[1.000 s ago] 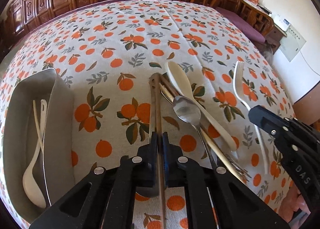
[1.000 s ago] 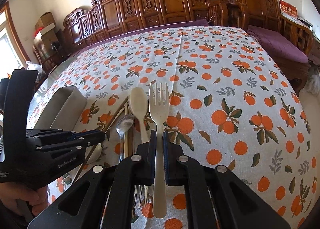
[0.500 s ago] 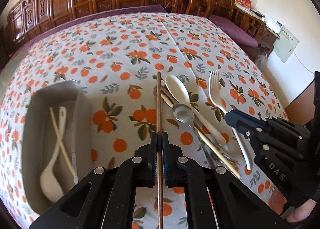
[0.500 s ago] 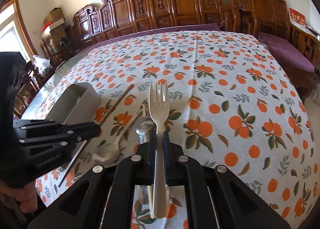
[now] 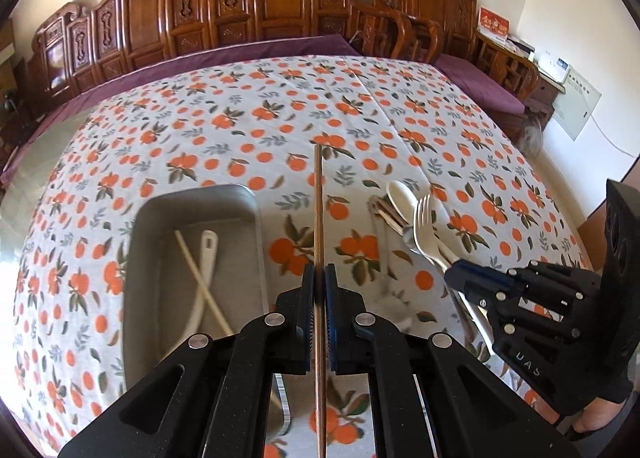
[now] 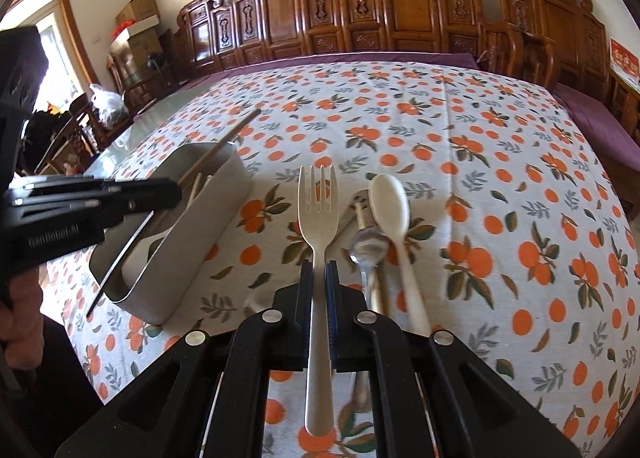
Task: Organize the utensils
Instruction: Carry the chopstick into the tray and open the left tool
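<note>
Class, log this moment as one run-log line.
left gripper: shut on chopstick | right gripper: shut on fork | tray: spoon, chopstick inside

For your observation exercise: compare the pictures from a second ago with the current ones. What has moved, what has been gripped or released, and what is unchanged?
The left gripper, shut on the brown chopstick, has lifted it off the pile and carried it left, beside the metal tray. The right gripper, shut on the cream fork, has raised it and moved left towards the tray. Nothing was released. The cream spoon and metal spoon stay on the cloth; the tray's contents are unchanged.
</note>
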Motion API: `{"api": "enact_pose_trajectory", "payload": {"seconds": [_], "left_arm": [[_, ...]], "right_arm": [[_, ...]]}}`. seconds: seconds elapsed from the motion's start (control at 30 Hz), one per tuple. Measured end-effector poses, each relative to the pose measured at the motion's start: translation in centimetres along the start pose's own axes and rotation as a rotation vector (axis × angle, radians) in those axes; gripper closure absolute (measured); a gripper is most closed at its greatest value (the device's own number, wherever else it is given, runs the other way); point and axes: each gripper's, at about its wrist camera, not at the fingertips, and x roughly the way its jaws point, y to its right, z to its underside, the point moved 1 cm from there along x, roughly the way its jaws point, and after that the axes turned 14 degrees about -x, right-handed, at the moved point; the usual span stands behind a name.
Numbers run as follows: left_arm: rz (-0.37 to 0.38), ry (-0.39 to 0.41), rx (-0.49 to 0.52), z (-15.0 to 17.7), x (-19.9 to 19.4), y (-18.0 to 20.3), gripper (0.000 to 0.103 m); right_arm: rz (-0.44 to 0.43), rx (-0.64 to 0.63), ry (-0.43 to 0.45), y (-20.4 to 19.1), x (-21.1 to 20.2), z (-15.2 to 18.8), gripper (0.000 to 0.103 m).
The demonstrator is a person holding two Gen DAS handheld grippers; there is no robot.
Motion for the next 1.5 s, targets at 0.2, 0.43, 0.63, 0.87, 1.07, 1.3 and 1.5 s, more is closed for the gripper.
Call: {"api": "enact_pose_trajectory", "payload": {"seconds": [0.2,0.43,0.63,0.87,1.07,1.3,1.5], "left_arm": [[0.006,0.024,-0.006,-0.9,-0.6,-2.1,0.099],[0.001,0.029,-0.020,-1.8,0.2,-5.2,0.099],[-0.010,0.023,-0.013,-1.5,1.4,-6.9,0.099],[-0.042,0.016,0.024,-0.3,2.7,-8.0,0.099],[-0.037,-0.018,0.019,0.4,3.3,-8.6,0.099],[-0.022,-0.043,-0.001,0.7,3.6,-9.0,0.099],[-0.012,-0.032,-0.014,0.7,3.0,-9.3,0.099]], "right_arm": [[-0.006,-0.011,-0.012,-0.8,0.8,-0.3,0.095],[-0.005,-0.027,-0.032,-1.1,1.7,-0.4,0.095],[-0.007,-0.033,-0.046,-1.2,2.4,-0.5,0.095],[-0.015,-0.052,-0.057,-1.9,3.1,-0.7,0.095],[-0.017,-0.054,-0.063,-2.1,3.3,-0.7,0.095],[-0.016,-0.063,-0.058,-2.6,3.1,-0.8,0.095],[-0.020,-0.078,-0.045,-3.3,2.7,-1.0,0.095]]}}
